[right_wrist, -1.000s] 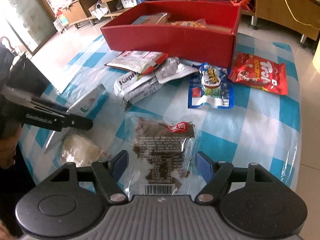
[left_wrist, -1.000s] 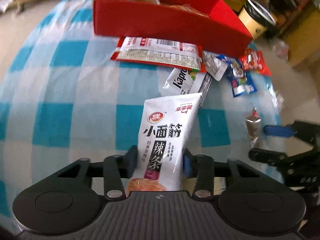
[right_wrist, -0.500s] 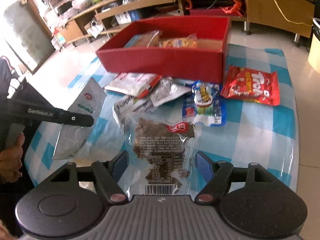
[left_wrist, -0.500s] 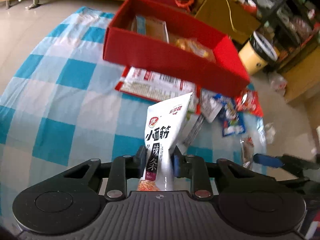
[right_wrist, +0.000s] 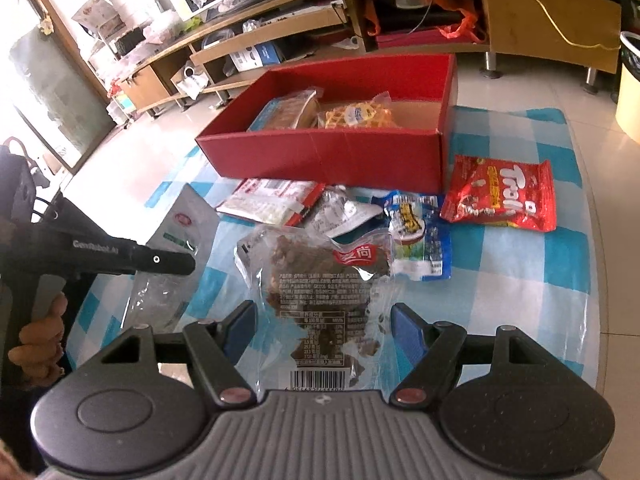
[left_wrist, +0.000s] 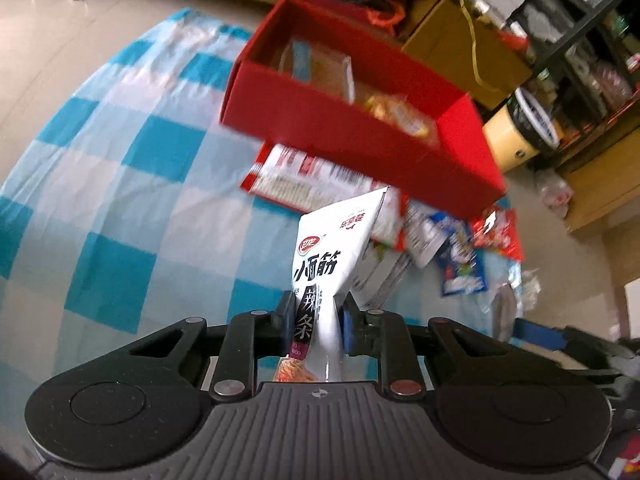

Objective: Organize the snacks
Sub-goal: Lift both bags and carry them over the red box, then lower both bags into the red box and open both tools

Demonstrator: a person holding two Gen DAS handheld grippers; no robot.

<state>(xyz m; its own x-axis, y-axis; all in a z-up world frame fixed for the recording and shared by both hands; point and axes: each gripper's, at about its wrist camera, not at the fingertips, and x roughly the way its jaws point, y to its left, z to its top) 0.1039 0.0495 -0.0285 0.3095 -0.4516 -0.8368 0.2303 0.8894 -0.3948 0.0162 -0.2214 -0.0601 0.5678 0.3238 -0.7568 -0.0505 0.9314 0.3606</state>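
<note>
The left tool (left_wrist: 315, 316) is pinching the white snack pouch (left_wrist: 332, 264) aloft above the bench (left_wrist: 120, 208), likely heading for the red box (left_wrist: 360, 136), while the right tool (right_wrist: 323, 326) is spreading around the clear packet (right_wrist: 320, 280), needing a squeeze next.

We are in a home living room: a long low wooden TV shelf (right_wrist: 304, 36) at 12 o'clock, shiny pale floor tiles (right_wrist: 532, 88).
</note>
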